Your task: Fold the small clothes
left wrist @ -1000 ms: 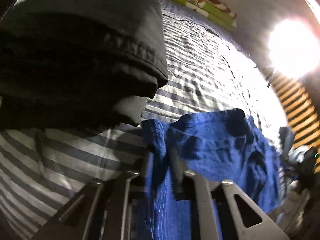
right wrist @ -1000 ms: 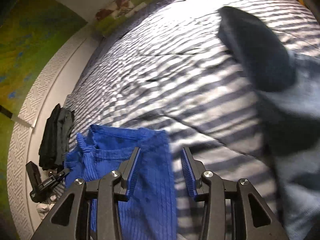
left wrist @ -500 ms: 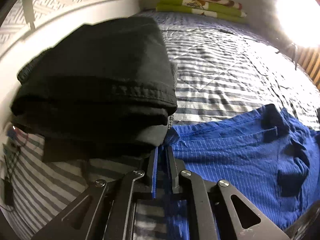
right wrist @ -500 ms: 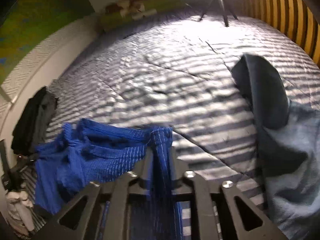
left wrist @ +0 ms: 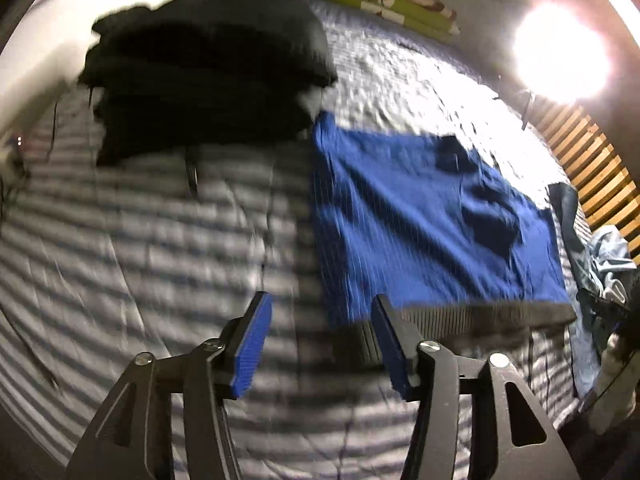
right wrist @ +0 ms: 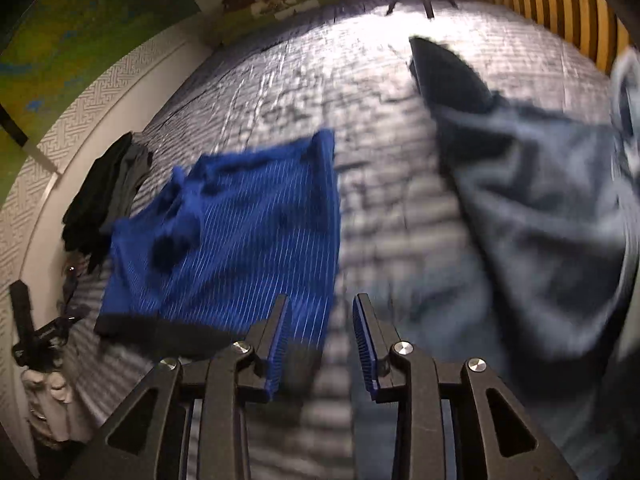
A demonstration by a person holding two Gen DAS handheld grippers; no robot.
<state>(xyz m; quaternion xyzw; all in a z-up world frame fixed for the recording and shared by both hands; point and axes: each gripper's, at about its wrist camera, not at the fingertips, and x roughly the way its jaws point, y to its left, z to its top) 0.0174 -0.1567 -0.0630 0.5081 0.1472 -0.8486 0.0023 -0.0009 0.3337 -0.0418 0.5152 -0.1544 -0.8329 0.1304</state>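
Observation:
Blue striped shorts [left wrist: 432,220] [right wrist: 240,232] with a dark waistband lie spread flat on the striped bedspread [left wrist: 160,240] [right wrist: 320,80]. My left gripper [left wrist: 320,340] hovers over the bare bedspread just left of the waistband's near corner, its jaws opening with nothing between them. My right gripper [right wrist: 320,340] hovers at the shorts' near right corner, its jaws opening too, and the pads do not press the cloth. Both views are blurred by motion.
A stack of folded black clothes [left wrist: 208,80] [right wrist: 104,196] sits beyond the shorts by the bed's white edge. Grey-blue garments [right wrist: 540,220] [left wrist: 600,256] are heaped on the right. A bright lamp [left wrist: 560,48] and wooden slats [left wrist: 592,168] stand at the far side.
Both grippers let go of the blue shorts and drew back toward me. The shorts, bunched up before, now lie flat with the waistband nearest.

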